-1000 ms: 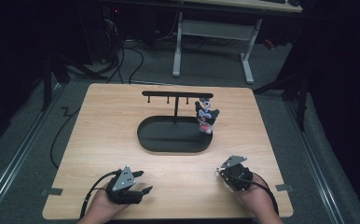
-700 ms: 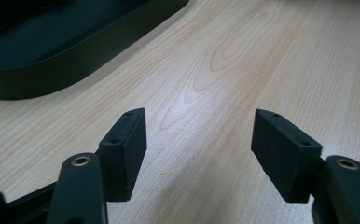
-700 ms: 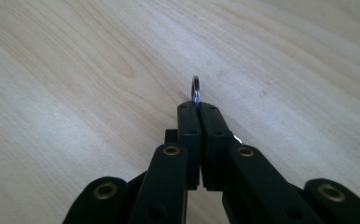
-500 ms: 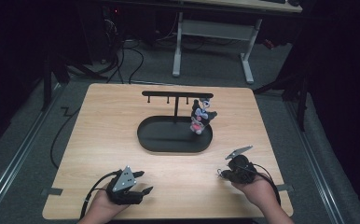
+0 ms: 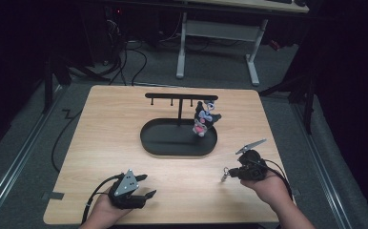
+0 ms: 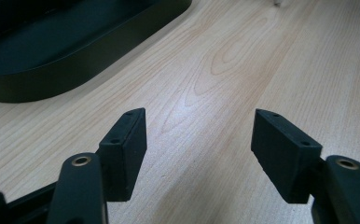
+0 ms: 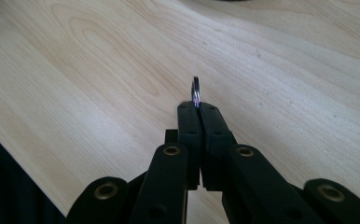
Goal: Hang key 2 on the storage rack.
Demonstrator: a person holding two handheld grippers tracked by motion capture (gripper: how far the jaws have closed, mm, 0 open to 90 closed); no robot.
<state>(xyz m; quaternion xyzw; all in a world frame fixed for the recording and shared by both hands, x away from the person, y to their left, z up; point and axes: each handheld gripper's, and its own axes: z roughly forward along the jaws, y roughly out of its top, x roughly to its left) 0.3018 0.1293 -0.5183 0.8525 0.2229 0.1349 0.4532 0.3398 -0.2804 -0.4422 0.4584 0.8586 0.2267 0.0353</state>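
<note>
High view: the right gripper (image 5: 230, 172), nearer the person than the black oval tray (image 5: 163, 145), pinches 1 metal key ring (image 5: 225, 174) between closed jaws. The left gripper (image 5: 141, 185) rests open. Best to keep the ring upright while approaching the tray's hook rack (image 5: 180, 97).

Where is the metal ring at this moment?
The metal ring is pinched edge-on in the right gripper, above the table's right front part, near the black tray.
</note>
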